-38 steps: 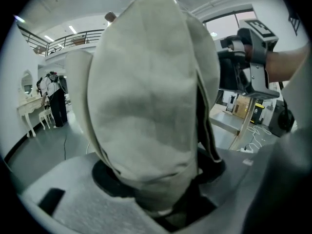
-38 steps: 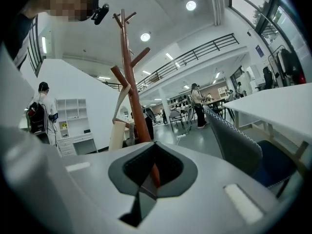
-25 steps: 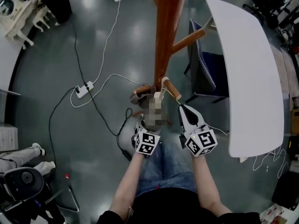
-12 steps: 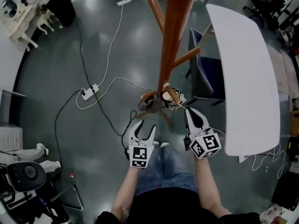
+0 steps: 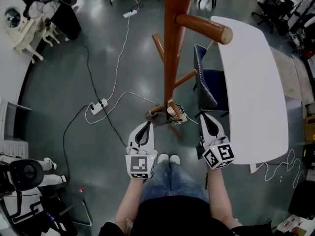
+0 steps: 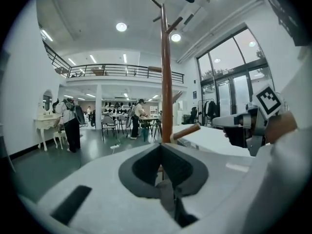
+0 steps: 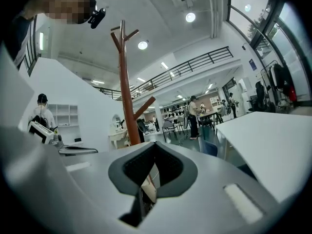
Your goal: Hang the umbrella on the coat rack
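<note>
Head view showed the left gripper (image 5: 144, 127) held back from the coat rack (image 5: 172, 43), its jaws just closed on nothing (the job apparently done). The umbrella (image 5: 173, 113) hung low on that rack. The right gripper (image 5: 204, 118), jaws together and seemingly empty, had likewise lifted away since earlier.

The left gripper (image 5: 144, 128) draws back from the umbrella (image 5: 162, 116) and lifts. Its jaws, spread a moment ago, have just been closing, with nothing between them. The right gripper (image 5: 204, 118) rises too.

White table (image 5: 256, 82) beside blue chair (image 5: 210, 85)
</note>
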